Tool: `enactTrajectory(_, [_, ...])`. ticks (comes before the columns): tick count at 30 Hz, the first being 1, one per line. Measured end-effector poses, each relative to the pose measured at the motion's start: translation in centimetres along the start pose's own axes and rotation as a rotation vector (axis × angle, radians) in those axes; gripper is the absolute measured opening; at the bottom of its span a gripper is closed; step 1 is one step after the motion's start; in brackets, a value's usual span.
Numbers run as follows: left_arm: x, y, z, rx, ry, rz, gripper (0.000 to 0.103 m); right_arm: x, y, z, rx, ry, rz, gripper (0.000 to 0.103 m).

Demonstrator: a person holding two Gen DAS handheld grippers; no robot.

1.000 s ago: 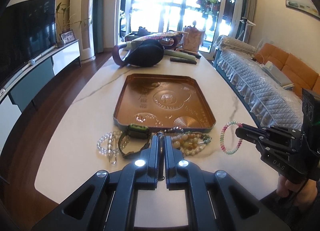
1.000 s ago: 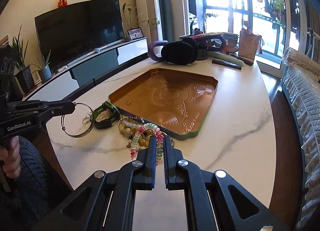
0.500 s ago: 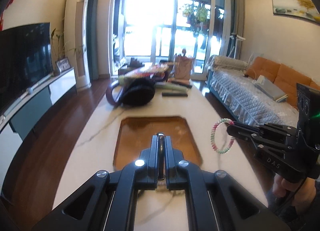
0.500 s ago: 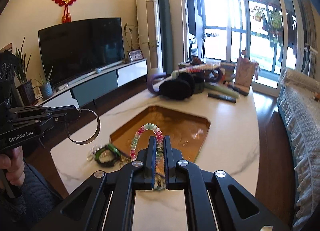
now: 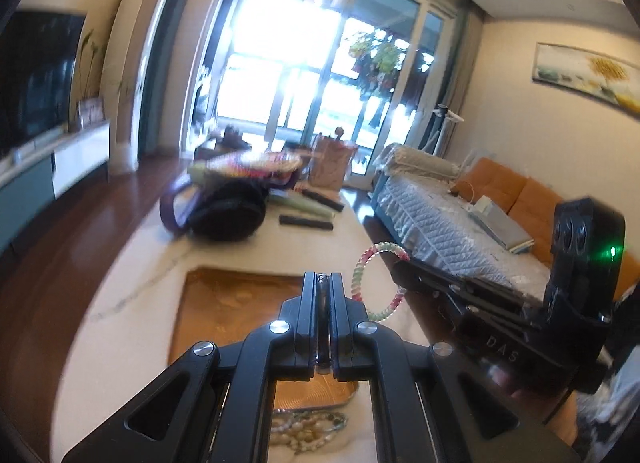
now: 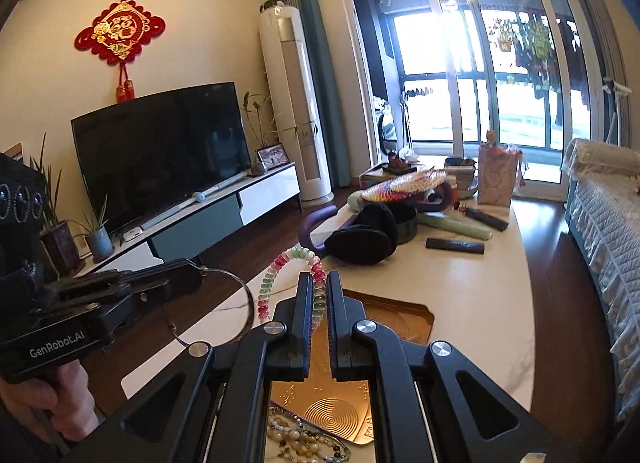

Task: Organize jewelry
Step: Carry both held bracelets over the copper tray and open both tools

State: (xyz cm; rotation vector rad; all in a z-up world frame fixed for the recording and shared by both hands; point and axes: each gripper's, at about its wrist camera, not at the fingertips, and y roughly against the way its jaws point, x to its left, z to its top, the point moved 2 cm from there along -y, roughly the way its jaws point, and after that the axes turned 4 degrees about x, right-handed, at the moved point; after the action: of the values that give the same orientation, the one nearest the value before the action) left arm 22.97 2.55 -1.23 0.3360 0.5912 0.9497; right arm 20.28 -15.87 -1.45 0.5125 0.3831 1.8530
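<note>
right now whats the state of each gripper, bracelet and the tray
left gripper: shut on the silver bangle, in the air
right gripper: shut on the pastel coil bracelet, in the air
copper tray: no jewelry on its visible part
beaded bracelets: heaped on the table beside the tray

Tray (image 6: 416, 317) on surface (image 6: 472, 287), bead necklaces (image 6: 304, 443) just before its near edge; earmuffs (image 6: 360, 243) & remote (image 6: 454, 245) behind tray; sofa (image 5: 500, 191) right of surface.

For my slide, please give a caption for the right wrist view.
Right gripper holds a pastel bead bracelet above the copper tray; left gripper holds a silver bangle.
</note>
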Motion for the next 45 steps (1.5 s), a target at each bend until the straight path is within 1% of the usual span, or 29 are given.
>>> enactTrajectory(1, [0.8,-0.8,-0.3,0.019,0.014,-0.002,0.005,-0.4,-1.2,-0.8,0.021,-0.010,0.000,0.006])
enactTrajectory(4, [2.4,-3.1,-1.2,0.061,0.026,0.033,0.005,-1.6,-3.9,-2.5,0.087,-0.035,0.011,0.006])
enactTrajectory(8, [5.2,-6.9,-2.3,0.135,0.094,0.040,0.005,-3.3,-6.7,-4.4,0.139,-0.039,0.004,0.006])
enactTrajectory(9, [6.0,-7.9,-2.6,0.159,0.122,0.034,0.005,-3.7,-7.4,-4.8,0.154,-0.040,-0.007,0.006])
enactTrajectory(12, [8.1,-10.6,-3.3,0.216,0.223,-0.017,0.005,-5.0,-9.2,-5.7,0.189,-0.059,-0.010,0.006])
enactTrajectory(15, [9.1,-12.6,-3.6,0.251,0.270,-0.048,0.005,-5.5,-10.6,-6.3,0.218,-0.065,-0.011,0.006])
enactTrajectory(20, [9.9,-14.9,-4.2,0.283,0.282,-0.025,0.005,-6.5,-13.4,-7.2,0.261,-0.099,0.002,0.006])
enactTrajectory(21, [10.3,-15.6,-4.4,0.285,0.300,-0.026,0.005,-6.6,-13.7,-7.4,0.266,-0.111,0.011,0.006])
enactTrajectory(24, [11.0,-16.7,-5.1,0.298,0.347,-0.038,0.005,-6.8,-14.4,-7.9,0.277,-0.126,0.015,0.006])
enactTrajectory(27, [11.3,-16.9,-5.4,0.306,0.350,-0.026,0.005,-6.6,-14.8,-8.3,0.289,-0.119,0.012,0.006])
enactTrajectory(30, [11.5,-17.2,-5.5,0.303,0.349,0.010,0.005,-7.0,-15.2,-8.7,0.305,-0.127,-0.002,0.006])
enactTrajectory(32, [11.7,-17.5,-5.7,0.311,0.334,0.055,0.005,-7.4,-15.7,-9.1,0.326,-0.143,-0.024,0.006])
enactTrajectory(34, [11.9,-17.9,-5.8,0.332,0.290,0.126,0.005,-7.9,-16.2,-9.7,0.349,-0.167,-0.047,0.006])
enactTrajectory(35, [12.1,-17.8,-5.8,0.328,0.275,0.161,0.006,-7.9,-16.5,-10.0,0.364,-0.174,-0.052,0.006])
enactTrajectory(38, [12.3,-17.7,-5.9,0.333,0.238,0.240,0.006,-8.0,-16.8,-10.5,0.381,-0.177,-0.071,0.006])
enactTrajectory(41, [12.2,-18.1,-6.3,0.356,0.192,0.287,0.006,-7.7,-16.8,-10.5,0.382,-0.160,-0.084,0.006])
enactTrajectory(43, [11.7,-18.7,-6.8,0.385,0.126,0.350,0.006,-7.6,-16.8,-10.5,0.381,-0.143,-0.105,0.006])
enactTrajectory(45, [11.5,-19.1,-7.1,0.394,0.105,0.370,0.005,-7.7,-16.8,-10.4,0.377,-0.135,-0.129,0.006])
